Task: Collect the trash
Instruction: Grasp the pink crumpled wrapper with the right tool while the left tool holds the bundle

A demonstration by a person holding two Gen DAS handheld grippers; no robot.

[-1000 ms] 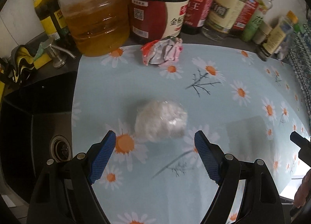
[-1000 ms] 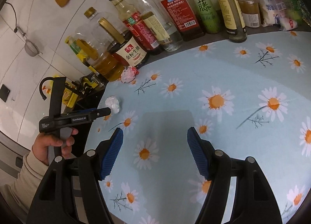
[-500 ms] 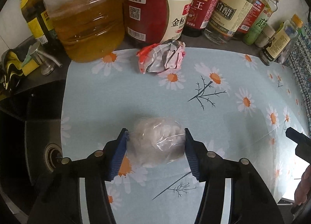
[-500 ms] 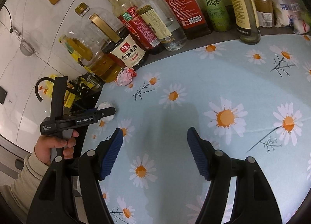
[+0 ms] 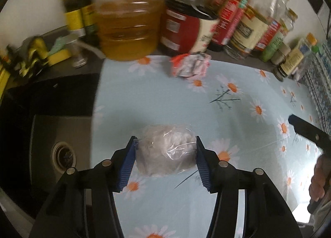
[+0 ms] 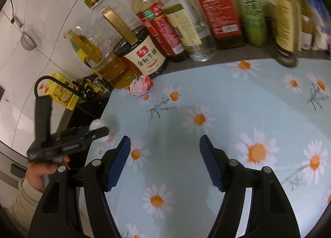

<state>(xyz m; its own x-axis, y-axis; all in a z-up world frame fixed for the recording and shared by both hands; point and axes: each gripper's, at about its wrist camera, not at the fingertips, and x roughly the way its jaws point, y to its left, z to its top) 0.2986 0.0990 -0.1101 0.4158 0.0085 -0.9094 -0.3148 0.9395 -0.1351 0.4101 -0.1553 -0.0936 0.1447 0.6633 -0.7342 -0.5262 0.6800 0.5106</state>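
the left gripper (image 5: pixel 165 155), black-framed with ribbed blue pads, was clenched on a crumpled ball of clear plastic wrap (image 5: pixel 165 151), one pad pressing into each side of it, so the ball sat at the centre of the left wrist view just above the six o'clock edge. under it lay a pale blue tablecloth printed with white-and-orange daisies (image 5: pixel 238 114). a second piece of trash, a crumpled red, white and pink wrapper (image 5: pixel 190 65), lay on the cloth toward twelve o'clock from the ball, well apart from it and just in front of a large clear jug of amber cooking oil (image 5: pixel 126 33) and a dark soy sauce jug with a red and cream label (image 5: pixel 186 31). a row of labelled condiment bottles (image 5: pixel 248 27) ran from there toward two o'clock. at nine o'clock a dark sink with a round metal drain (image 5: pixel 63 155) sat beside the cloth's edge. in the right wrist view the right gripper (image 6: pixel 165 155), of the same build, was released, its jaws opening with only daisy cloth between them. from there the wrapper appeared at about eleven o'clock against the jugs, and the left gripper showed at nine o'clock, held by a hand (image 6: pixel 41 173) in a cream sleeve (image 6: pixel 22 200), with the white ball at its tip over the cloth's edge.
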